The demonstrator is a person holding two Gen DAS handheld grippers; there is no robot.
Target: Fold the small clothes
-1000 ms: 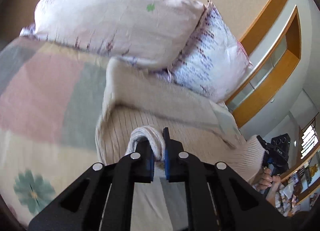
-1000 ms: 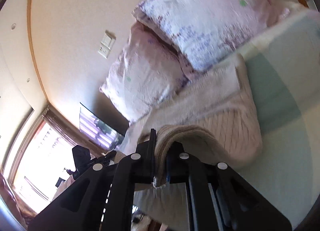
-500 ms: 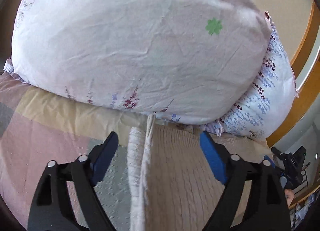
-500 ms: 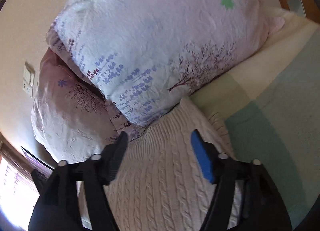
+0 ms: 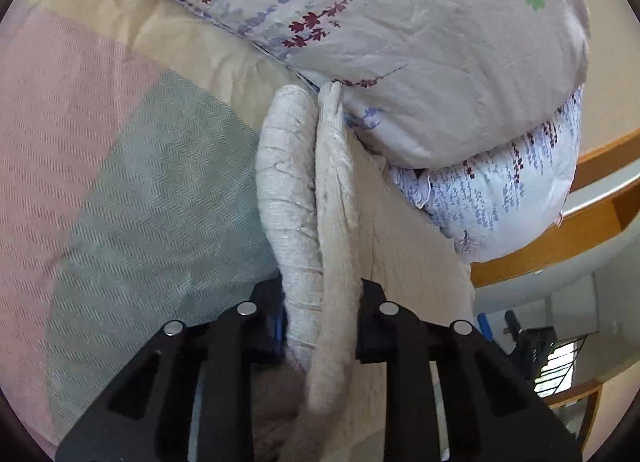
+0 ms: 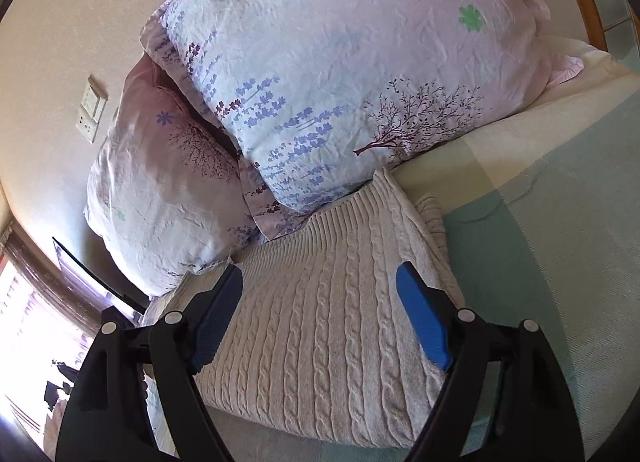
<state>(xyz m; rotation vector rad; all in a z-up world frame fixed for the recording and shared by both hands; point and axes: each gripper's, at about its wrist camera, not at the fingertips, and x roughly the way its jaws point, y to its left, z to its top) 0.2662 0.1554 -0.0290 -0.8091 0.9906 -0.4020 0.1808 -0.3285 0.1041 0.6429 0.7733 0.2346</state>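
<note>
A cream cable-knit sweater (image 6: 320, 326) lies folded on the bed, its far edge against the pillows. In the left wrist view its stacked folded edge (image 5: 312, 198) runs away from me. My left gripper (image 5: 320, 318) is shut on that thick edge, with both layers between the fingers. My right gripper (image 6: 320, 314) is open and empty, low over the top of the sweater, its blue pads (image 6: 420, 318) apart on either side of the cable pattern.
Two floral pillows (image 6: 360, 82) (image 5: 440, 62) lean against the wall just beyond the sweater. A pastel pink, green and cream checked bedspread (image 5: 120, 182) (image 6: 560, 222) covers the bed. A wooden headboard shelf (image 5: 580, 230) is at the right.
One second ago both grippers held the sweater's edge raised. Half a second ago both were open over the folded sweater. Now the left has shut on the folded side edge; the right stays open.
</note>
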